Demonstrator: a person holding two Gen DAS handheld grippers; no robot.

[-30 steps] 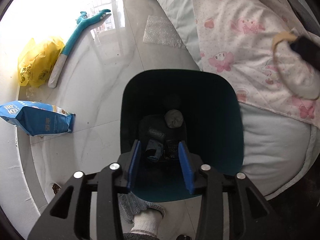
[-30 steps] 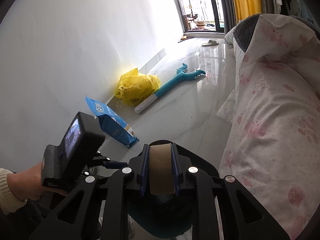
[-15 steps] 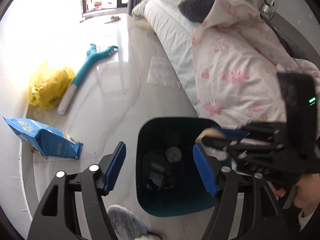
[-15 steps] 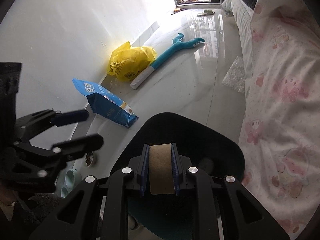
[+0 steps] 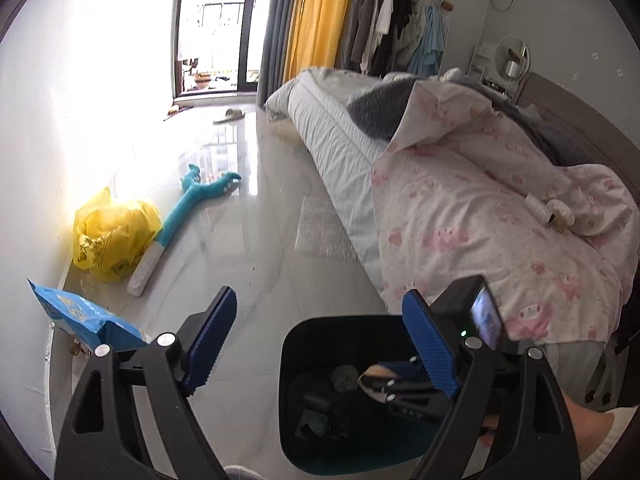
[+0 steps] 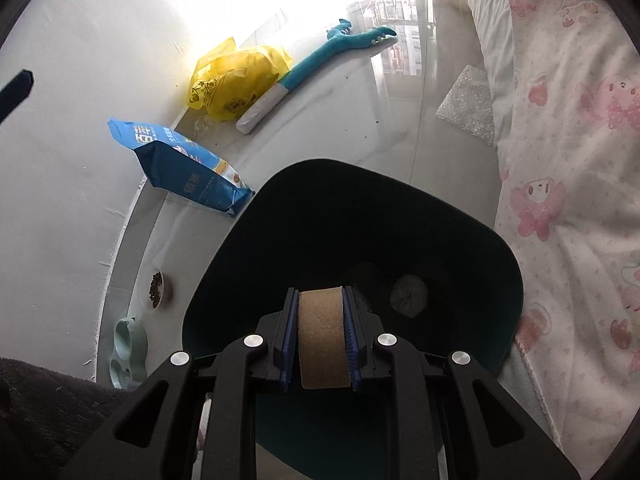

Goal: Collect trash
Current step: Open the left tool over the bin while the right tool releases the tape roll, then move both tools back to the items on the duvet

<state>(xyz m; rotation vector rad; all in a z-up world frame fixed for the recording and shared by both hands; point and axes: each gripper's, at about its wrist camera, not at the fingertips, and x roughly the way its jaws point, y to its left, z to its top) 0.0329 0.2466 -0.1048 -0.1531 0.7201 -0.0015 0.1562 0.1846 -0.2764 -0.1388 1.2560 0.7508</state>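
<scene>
A dark teal trash bin [image 6: 472,240] stands on the floor beside the bed; it also shows in the left wrist view [image 5: 296,344]. Dark scraps and a grey crumpled ball [image 6: 409,295] lie at its bottom. My right gripper [image 6: 320,340] is shut on a brown cardboard tape ring [image 6: 320,332] and holds it over the bin's opening. In the left wrist view the right gripper [image 5: 384,380] reaches into the bin mouth. My left gripper [image 5: 320,344] is open wide and empty, raised above the bin's near left side.
A blue bag [image 6: 188,164], a yellow plastic bag [image 6: 236,76] and a teal long-handled toy [image 6: 320,60] lie along the wall. Bubble wrap [image 6: 468,100] lies by the bed [image 5: 460,184]. Pet bowls [image 6: 132,344] sit on the floor left of the bin.
My left gripper has opened wide, let go of the bin and lifted, tilting up toward the room. My right gripper has carried the tape ring over the bin's opening.
</scene>
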